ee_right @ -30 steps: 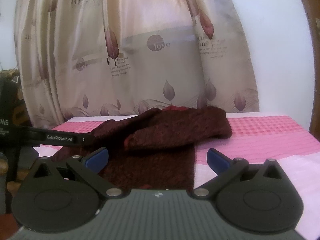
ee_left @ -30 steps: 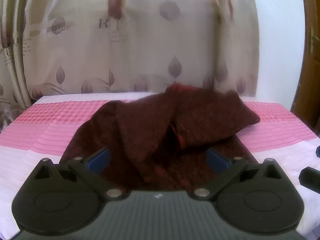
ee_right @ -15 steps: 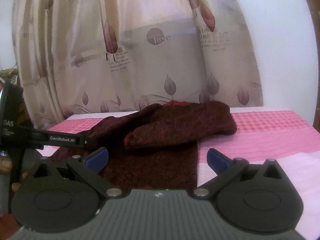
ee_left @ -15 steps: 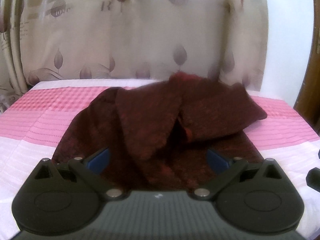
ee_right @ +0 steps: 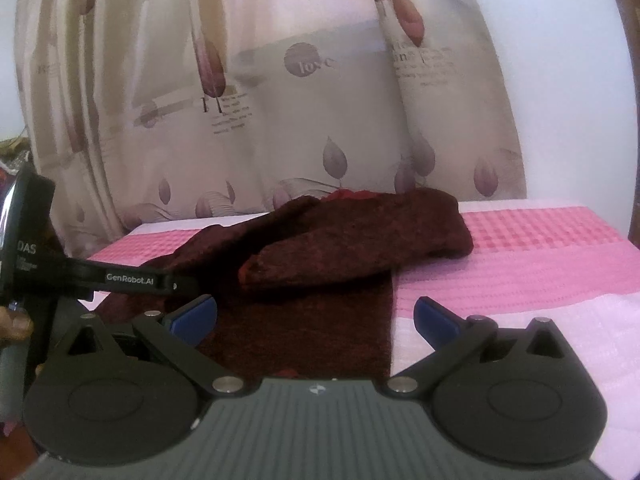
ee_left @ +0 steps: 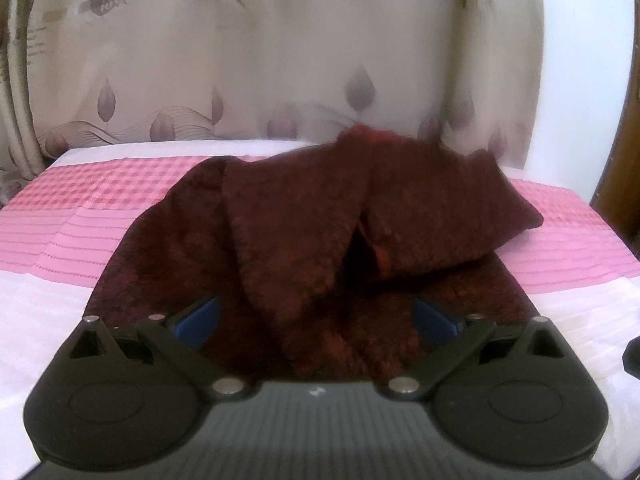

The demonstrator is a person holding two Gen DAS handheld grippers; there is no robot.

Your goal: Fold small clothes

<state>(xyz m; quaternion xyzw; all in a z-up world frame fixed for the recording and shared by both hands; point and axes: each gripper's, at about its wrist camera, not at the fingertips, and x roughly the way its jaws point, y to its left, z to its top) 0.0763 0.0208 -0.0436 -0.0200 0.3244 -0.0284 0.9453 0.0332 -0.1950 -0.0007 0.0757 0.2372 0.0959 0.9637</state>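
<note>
Left hand-held gripper [ee_left: 316, 316], left wrist view: both blue-padded fingers [ee_left: 198, 316] are spread wide with nothing between them, poised just above the near part of the dark red garment [ee_left: 320, 232]. That garment lies crumpled on a worktop [ee_left: 80, 208] covered with a pink-and-white cloth; two flaps are folded inward and overlap near its middle. Behind hangs a beige curtain [ee_left: 240, 60] printed with leaves; the word "love" can be read at upper left, other lettering being too blurred. Against half a second ago, the garment fills more of the view and the curtain print sits lower, so this gripper has moved closer and tilted; the garment's folds are unchanged.

Right hand-held gripper [ee_right: 316, 316], right wrist view: fingers likewise wide apart and empty, its left finger over the garment's [ee_right: 320, 248] flat near panel, its right finger over bare cloth of the worktop [ee_right: 540, 248]. The left gripper [ee_right: 132, 278] reaches in from the left edge, its arm marked "GenRobot.AI" and its body "DAS". The curtain [ee_right: 320, 100] shows "love" in a round mark. Compared with the earlier frame, this view is nearly the same.
</note>
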